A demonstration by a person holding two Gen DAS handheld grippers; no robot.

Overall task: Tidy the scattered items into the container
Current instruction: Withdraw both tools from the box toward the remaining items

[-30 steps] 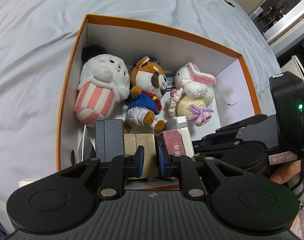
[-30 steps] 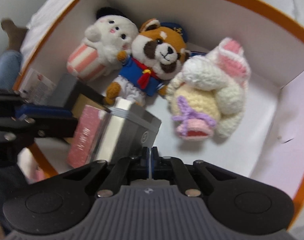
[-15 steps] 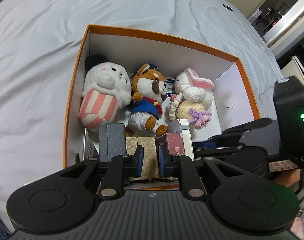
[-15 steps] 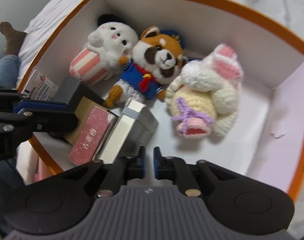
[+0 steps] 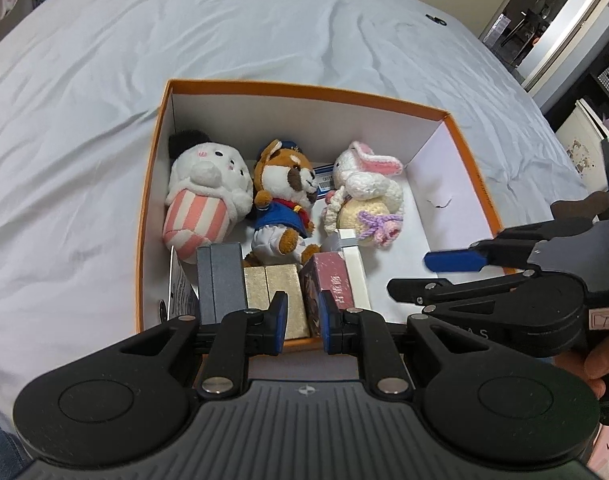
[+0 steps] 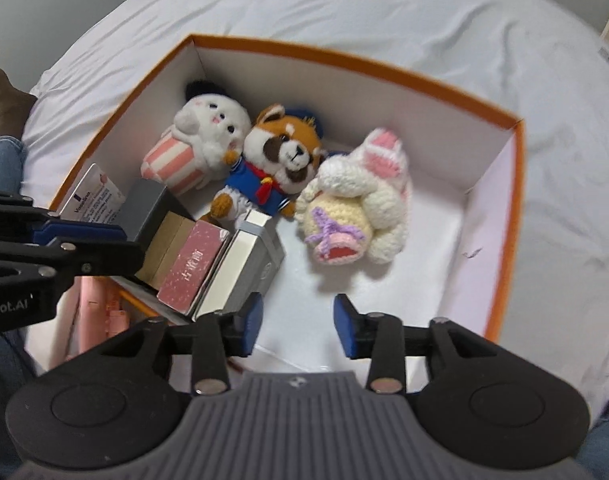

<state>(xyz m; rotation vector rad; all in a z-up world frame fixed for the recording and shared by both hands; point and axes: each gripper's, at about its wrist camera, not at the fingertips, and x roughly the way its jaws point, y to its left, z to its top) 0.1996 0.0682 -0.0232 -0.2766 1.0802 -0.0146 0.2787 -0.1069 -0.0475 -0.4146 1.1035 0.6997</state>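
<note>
**Asker:** Where are the items, and what are the grippers doing?

**Describer:** Three plush toys and four small boxes lie inside the orange-rimmed white cardboard box [image 5: 470, 168] on a grey bedsheet [image 5: 84, 100]. The right gripper [image 6: 297, 319] has just been opening, nothing between its jaws. The left gripper [image 5: 302, 322] hovers narrowly parted, empty.

**Asker:** How would they handle?

**Describer:** The crocheted white rabbit [image 6: 358, 208] looks soft and light, best pinched at the body. The silver-grey box [image 6: 250, 268] looks stiff; grip its flat sides.
</note>
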